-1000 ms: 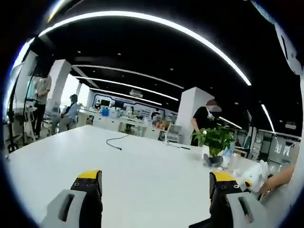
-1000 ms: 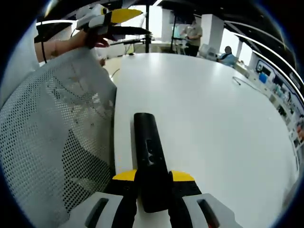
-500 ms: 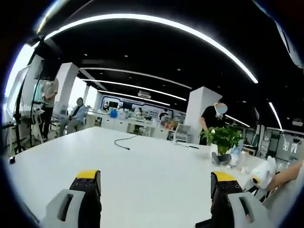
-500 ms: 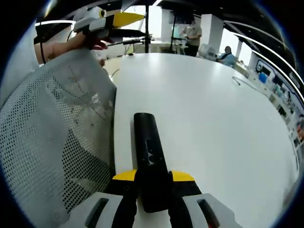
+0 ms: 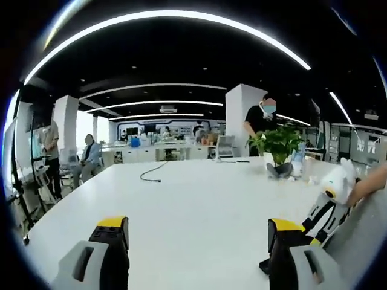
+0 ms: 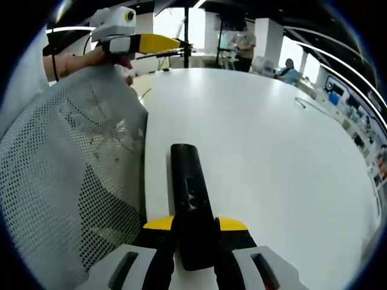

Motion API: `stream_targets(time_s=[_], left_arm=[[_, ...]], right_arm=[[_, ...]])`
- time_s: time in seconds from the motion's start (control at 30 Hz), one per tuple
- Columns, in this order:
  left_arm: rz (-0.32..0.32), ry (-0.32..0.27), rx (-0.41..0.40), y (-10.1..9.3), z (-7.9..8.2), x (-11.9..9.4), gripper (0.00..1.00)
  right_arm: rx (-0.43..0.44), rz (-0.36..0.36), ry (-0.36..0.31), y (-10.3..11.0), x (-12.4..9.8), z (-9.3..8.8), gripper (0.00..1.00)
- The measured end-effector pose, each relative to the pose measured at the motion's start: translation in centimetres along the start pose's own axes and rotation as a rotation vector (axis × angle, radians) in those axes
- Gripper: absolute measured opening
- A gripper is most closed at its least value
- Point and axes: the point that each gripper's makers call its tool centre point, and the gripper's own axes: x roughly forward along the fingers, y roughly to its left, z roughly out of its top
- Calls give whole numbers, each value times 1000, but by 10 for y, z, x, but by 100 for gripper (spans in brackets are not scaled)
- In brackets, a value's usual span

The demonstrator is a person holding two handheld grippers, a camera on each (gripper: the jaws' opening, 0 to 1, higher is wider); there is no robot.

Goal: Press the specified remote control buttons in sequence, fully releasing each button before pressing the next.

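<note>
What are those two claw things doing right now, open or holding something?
Left gripper: open, holding nothing.
Right gripper: shut on the black remote control.

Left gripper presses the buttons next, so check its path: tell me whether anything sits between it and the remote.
Nothing visible does. The remote lies on the white table, clamped by the right gripper. The left gripper hovers open beyond a mesh chair back, which stands beside the table.

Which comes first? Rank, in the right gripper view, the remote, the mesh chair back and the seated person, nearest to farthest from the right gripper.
1. Remote: clamped in the right gripper.
2. Mesh chair back: alongside, view's left.
3. Seated person: beyond the table's far edge, upper right.
</note>
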Motion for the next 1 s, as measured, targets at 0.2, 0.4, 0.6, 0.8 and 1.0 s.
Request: stream_targets(time_s=[0.2, 0.4, 0.6, 0.8, 1.0], left_arm=[[-1, 4, -24, -1, 0, -1, 98], [-3, 14, -20, -3, -1, 0, 98], [-5, 16, -28, -3, -2, 0, 98], [-12, 19, -31, -3, -3, 1, 97], [-19, 26, -31, -5, -4, 1, 97]], right_arm=[[0, -1, 0, 0, 0, 0, 22], [4, -3, -2, 0, 0, 0, 22], [6, -6, -2, 0, 0, 0, 22], [8, -9, 0, -1, 0, 0, 22], [-4, -4, 21, 0, 0, 0, 22]])
